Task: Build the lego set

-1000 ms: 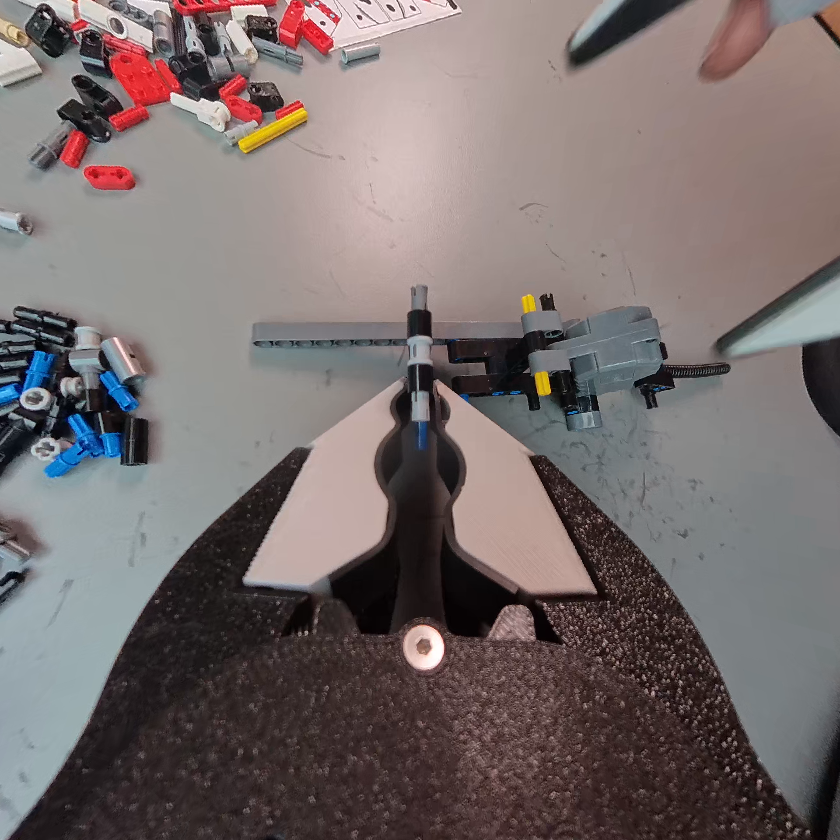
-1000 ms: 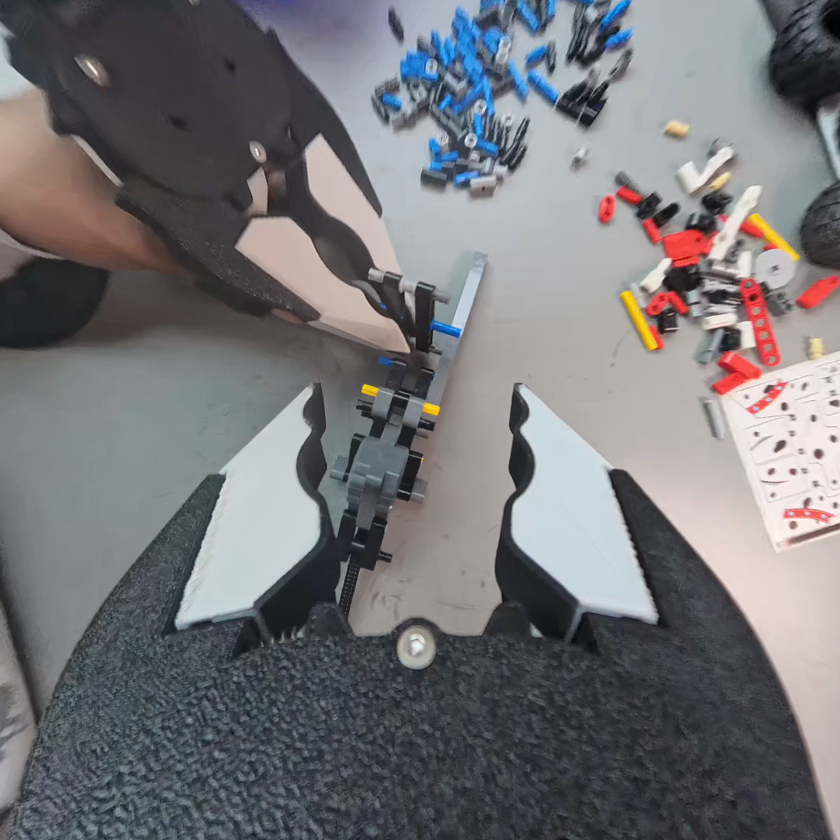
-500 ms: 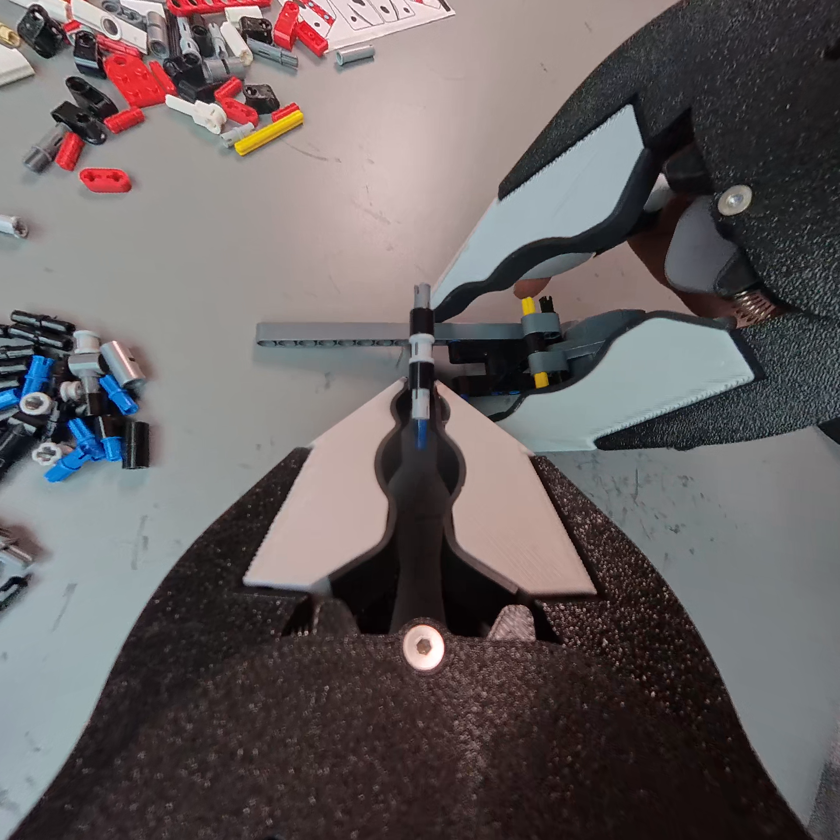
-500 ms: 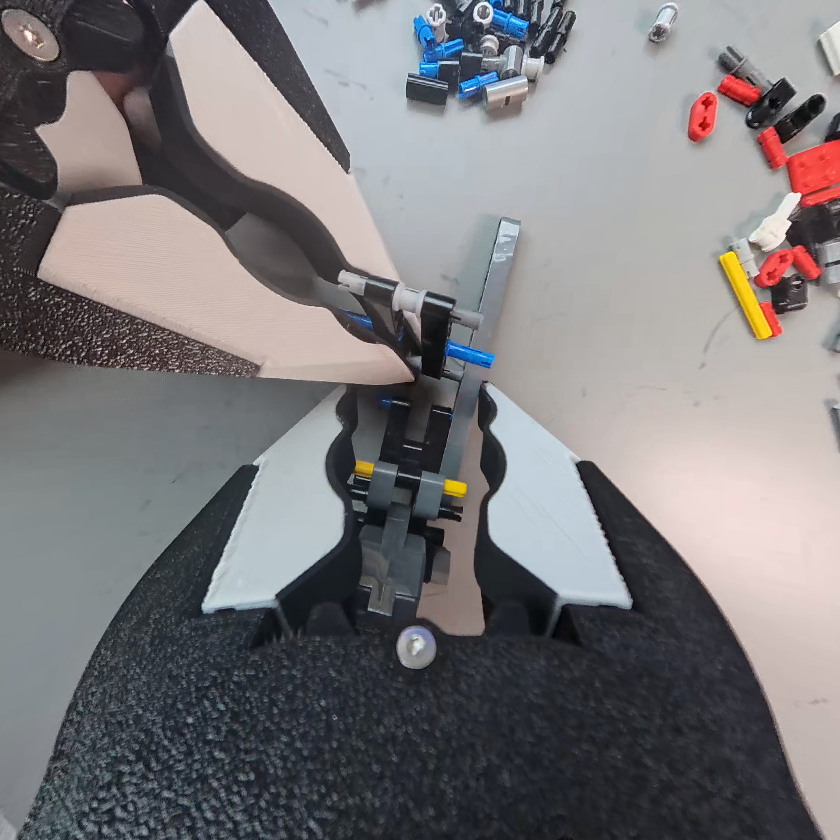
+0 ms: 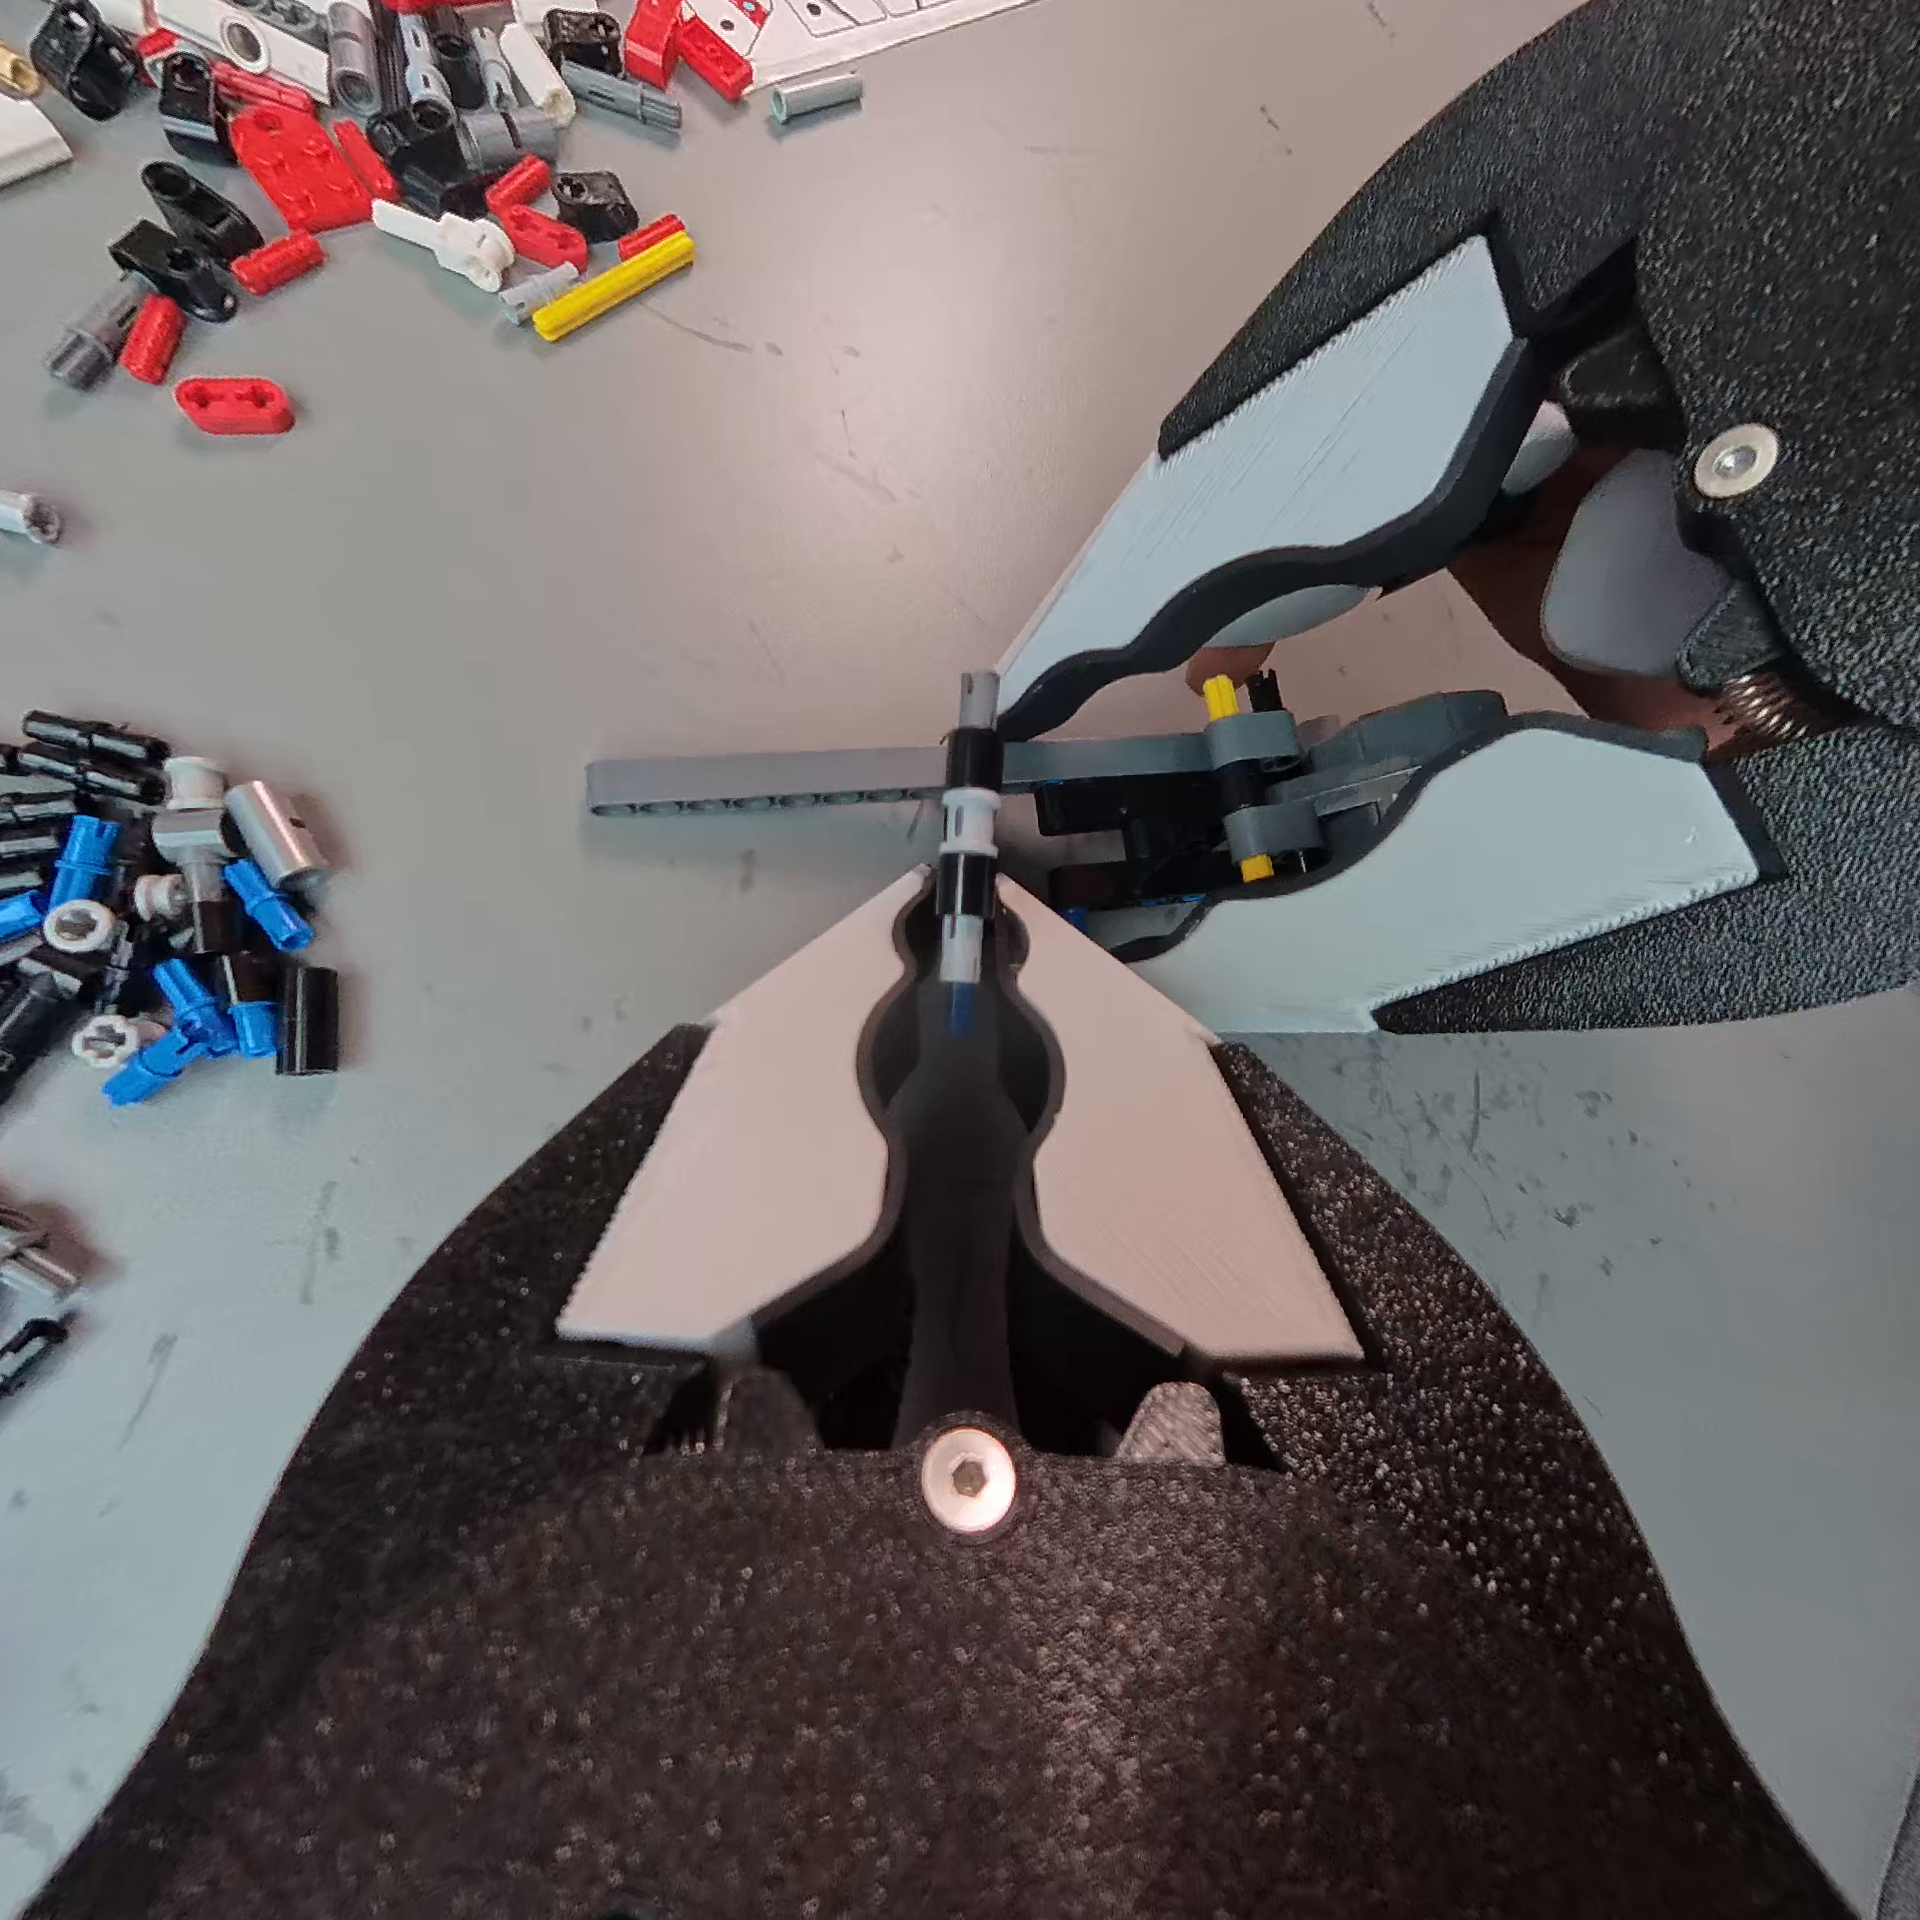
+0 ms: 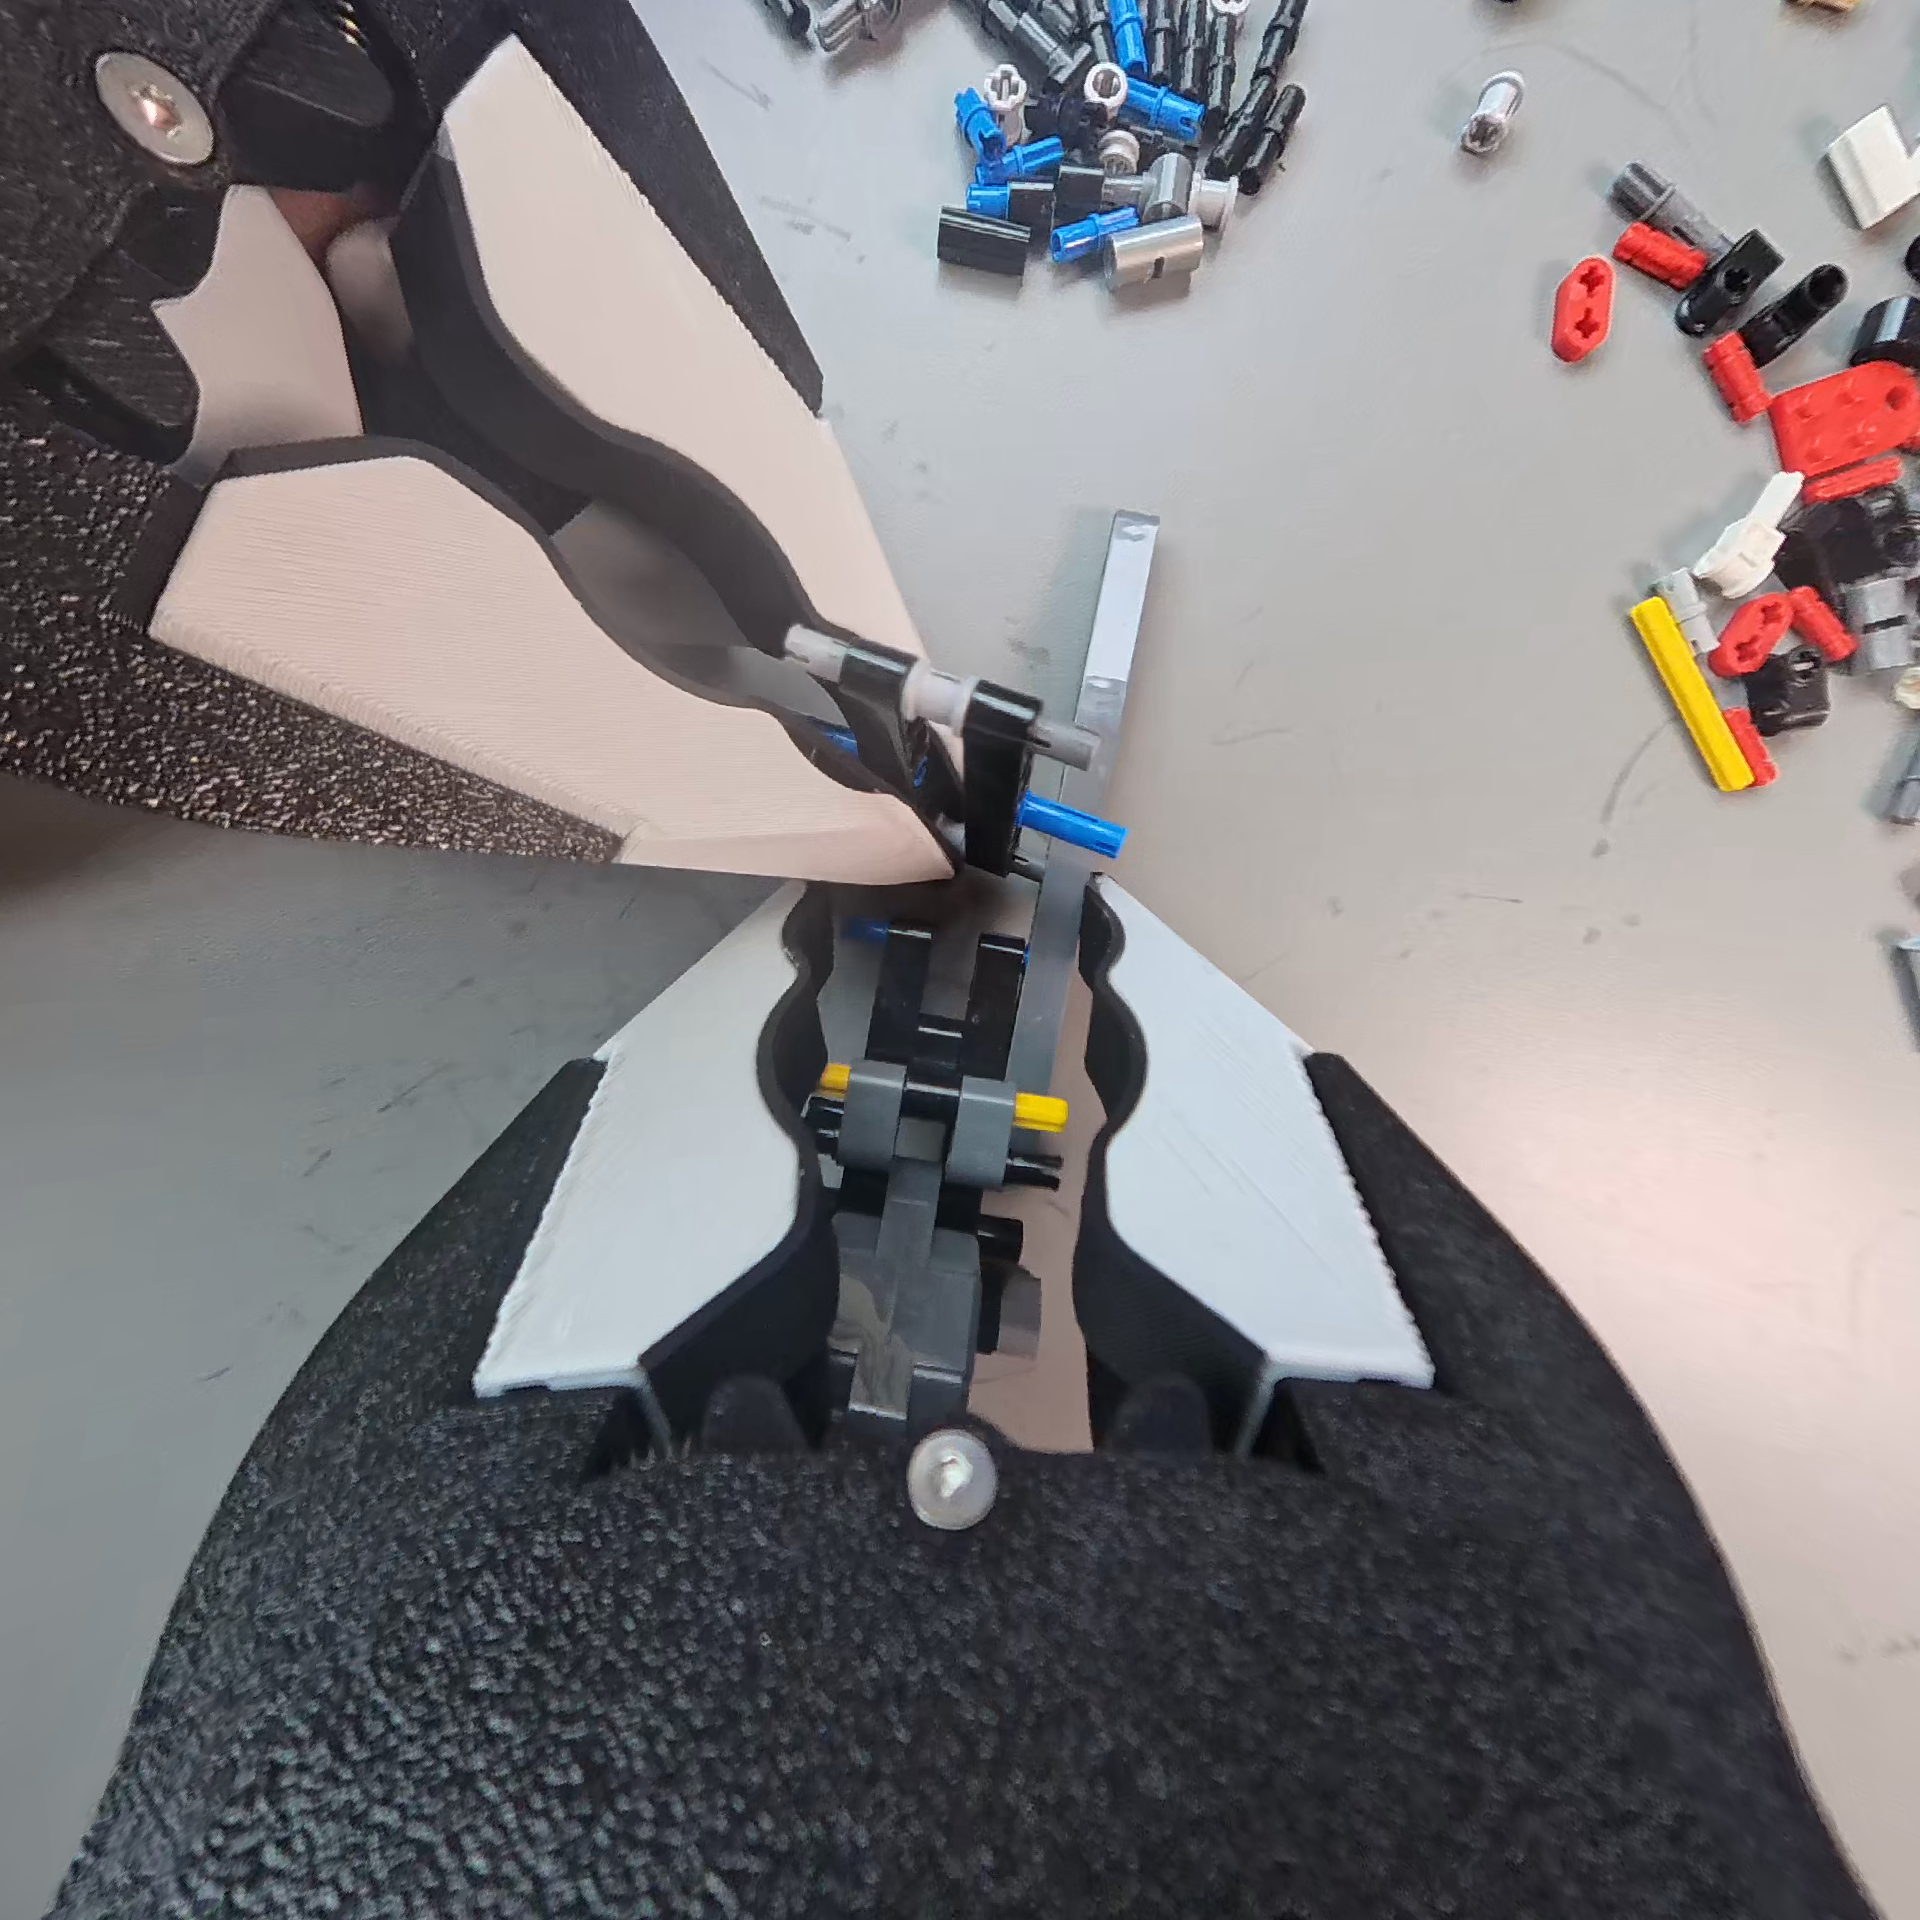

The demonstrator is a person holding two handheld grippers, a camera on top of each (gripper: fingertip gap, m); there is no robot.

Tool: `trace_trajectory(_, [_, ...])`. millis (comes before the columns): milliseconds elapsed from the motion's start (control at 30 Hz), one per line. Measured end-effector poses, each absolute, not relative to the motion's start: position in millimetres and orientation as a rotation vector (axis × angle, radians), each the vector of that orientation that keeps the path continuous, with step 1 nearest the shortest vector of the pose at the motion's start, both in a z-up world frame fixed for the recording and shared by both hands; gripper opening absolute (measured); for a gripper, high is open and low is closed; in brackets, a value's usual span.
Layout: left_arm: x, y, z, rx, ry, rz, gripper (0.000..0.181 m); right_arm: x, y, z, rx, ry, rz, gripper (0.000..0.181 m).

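Scuffed matte grey worktop (image 5: 935, 436) fills both views. Nearest in the left wrist view, the left gripper (image 5: 961, 914), pebbled black shell with smooth pale wedge fingers, is pinched narrow on a slim axle piece (image 5: 966, 831) banded black and light grey with a blue tip. Just beyond, the right gripper (image 6: 951, 971) reaches in from the side, fingers closed around the lego assembly (image 6: 925, 1143), a dark-grey and black block with yellow pins and a long thin grey beam (image 5: 769, 784). Farther off lie loose glossy bricks (image 5: 343, 156).
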State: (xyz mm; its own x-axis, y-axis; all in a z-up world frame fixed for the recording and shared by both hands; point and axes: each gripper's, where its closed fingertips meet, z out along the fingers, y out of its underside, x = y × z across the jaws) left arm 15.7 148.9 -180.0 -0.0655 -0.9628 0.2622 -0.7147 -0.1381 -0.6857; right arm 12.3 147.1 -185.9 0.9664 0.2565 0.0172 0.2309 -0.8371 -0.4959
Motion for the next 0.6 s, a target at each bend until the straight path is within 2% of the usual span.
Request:
trace_trajectory(400, [17.3, 147.9, -178.0, -1.934, 1.747, -1.066, 0.005, 11.7, 145.8, -185.5, -2.600, -0.194, 0.056, 0.046])
trace_trajectory(500, [20.0, 145.5, -177.3, -1.947, 1.733, -1.111, 0.006, 12.4, 144.4, -185.6, -2.603, -0.227, 0.025, 0.049])
trace_trajectory(600, [22.6, 143.2, -176.1, -1.931, 1.729, -1.133, 0.006, 9.7, 139.8, -185.5, -2.605, -0.290, 0.036, 0.062])
